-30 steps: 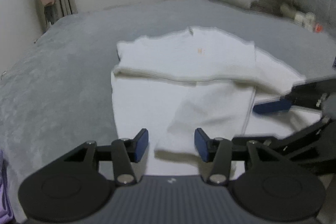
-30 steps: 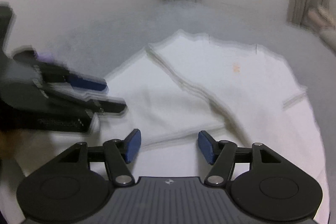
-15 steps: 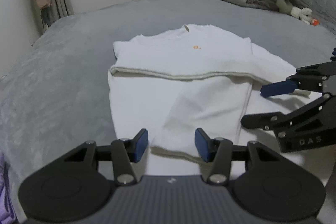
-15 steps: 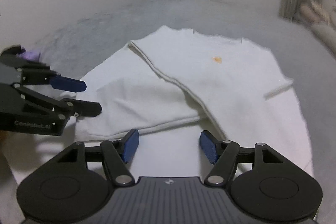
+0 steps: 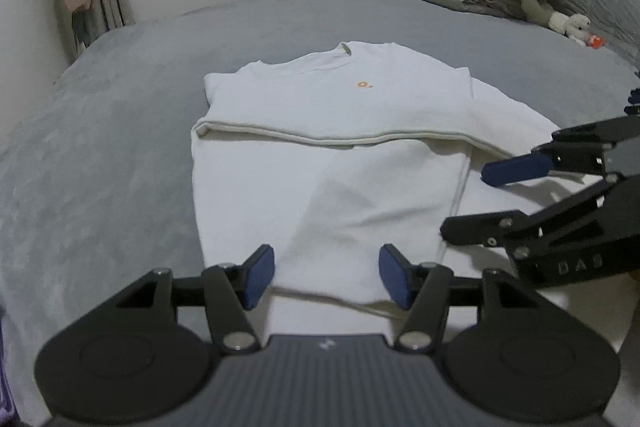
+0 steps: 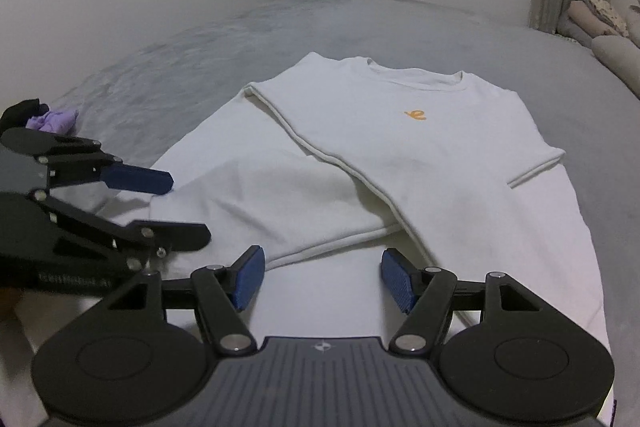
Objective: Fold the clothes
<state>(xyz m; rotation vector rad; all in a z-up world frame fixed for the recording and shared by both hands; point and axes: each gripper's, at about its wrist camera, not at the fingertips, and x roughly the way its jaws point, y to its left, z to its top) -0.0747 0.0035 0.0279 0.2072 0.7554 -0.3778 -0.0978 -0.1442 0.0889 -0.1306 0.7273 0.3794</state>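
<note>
Two claws over white shirt (image 5: 332,163) on grey bed (image 5: 100,155): left (image 5: 327,277) just widened, right (image 6: 323,279) parted, both empty above its near folded edge

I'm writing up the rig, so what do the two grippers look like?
Both the left gripper and right gripper are matte black linkage frames with silver pivot screws, ribbed grey bases and blue ridged finger pads. Faint lettering marks their sides. No cables or sleeves show.
</note>
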